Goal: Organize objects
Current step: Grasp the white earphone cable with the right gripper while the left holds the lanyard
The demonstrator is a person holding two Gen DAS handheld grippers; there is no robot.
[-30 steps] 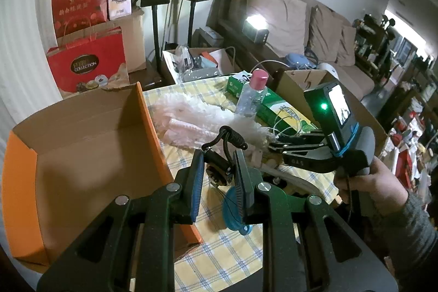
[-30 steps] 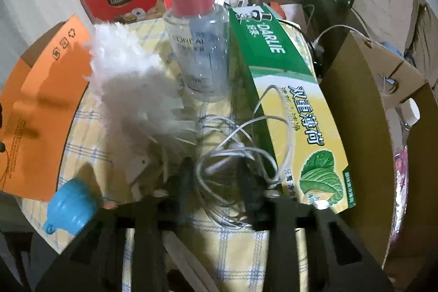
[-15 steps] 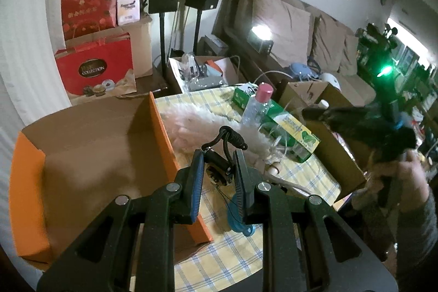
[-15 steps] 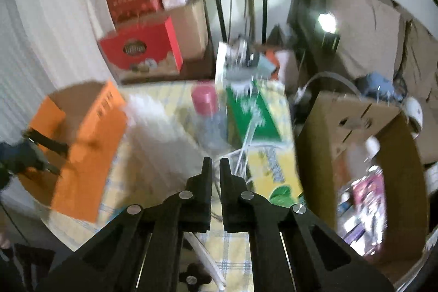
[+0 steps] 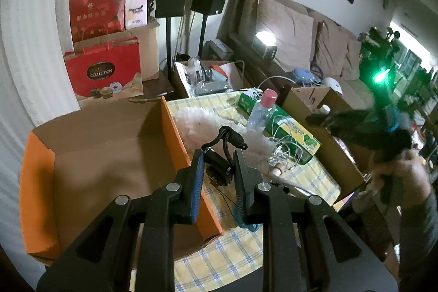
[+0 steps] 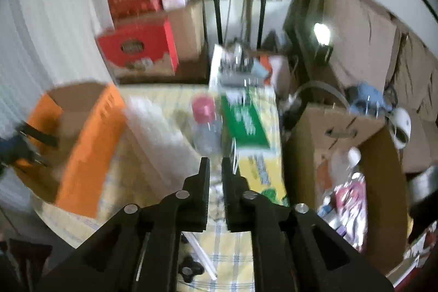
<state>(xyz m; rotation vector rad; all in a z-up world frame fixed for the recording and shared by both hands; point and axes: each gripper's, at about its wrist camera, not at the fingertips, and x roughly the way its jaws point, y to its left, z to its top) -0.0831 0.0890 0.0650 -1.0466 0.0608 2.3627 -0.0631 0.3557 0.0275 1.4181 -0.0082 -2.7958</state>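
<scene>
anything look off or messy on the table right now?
Yes: a loose white cable lies tangled and partly draped over the green toothpaste box, beside a sprawling white feather duster. Left gripper holds a small black corded device near the orange box wall, not yet inside.

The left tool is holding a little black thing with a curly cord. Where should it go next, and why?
Probably a short move to the left, over the orange box, then let go. The left tool is shut on the small black gadget, which hangs just right of the box's orange wall, above the checked tablecloth. The box is open on top and looks empty, so dropping it there seems easiest.
</scene>
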